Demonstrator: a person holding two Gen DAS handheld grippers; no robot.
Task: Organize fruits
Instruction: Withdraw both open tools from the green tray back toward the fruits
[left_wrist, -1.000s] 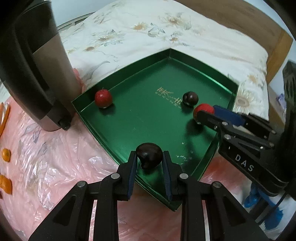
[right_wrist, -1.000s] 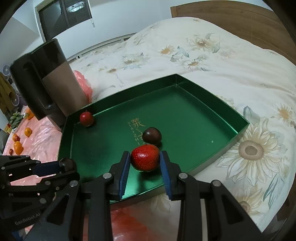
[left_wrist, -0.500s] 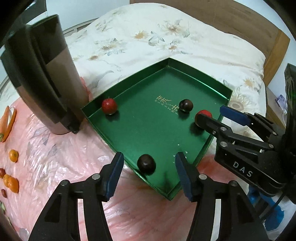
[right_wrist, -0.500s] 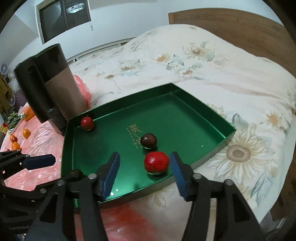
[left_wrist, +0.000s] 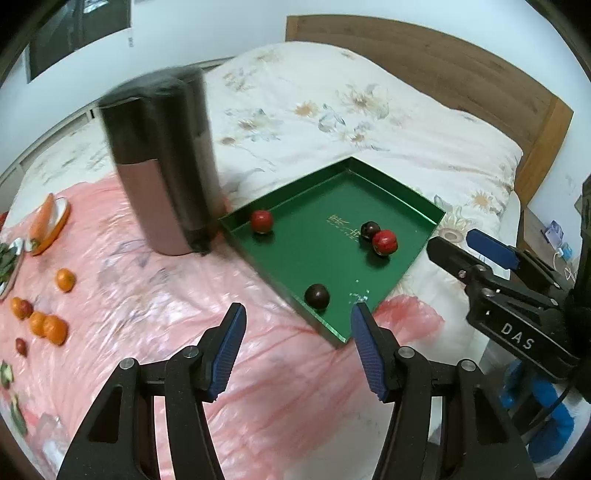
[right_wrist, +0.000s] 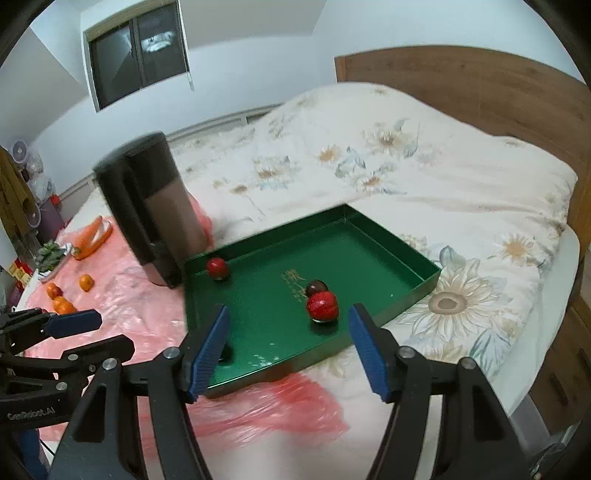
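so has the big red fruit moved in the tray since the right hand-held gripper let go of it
Yes. The big red fruit has rolled up the green tray and now touches the dark fruit; earlier a gap separated them.

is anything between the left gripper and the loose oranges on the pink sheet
Nothing visible does. The left gripper is open and empty, and only bare pink sheet lies between it and the oranges. The dark jug stands farther back.

Four fruits (left_wrist: 384, 242) loose in green tray (left_wrist: 402, 266); kinds unclear.

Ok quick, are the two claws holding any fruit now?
Left claw: open, has just been opening, holds nothing.
Right claw: open, has just been opening, holds nothing.
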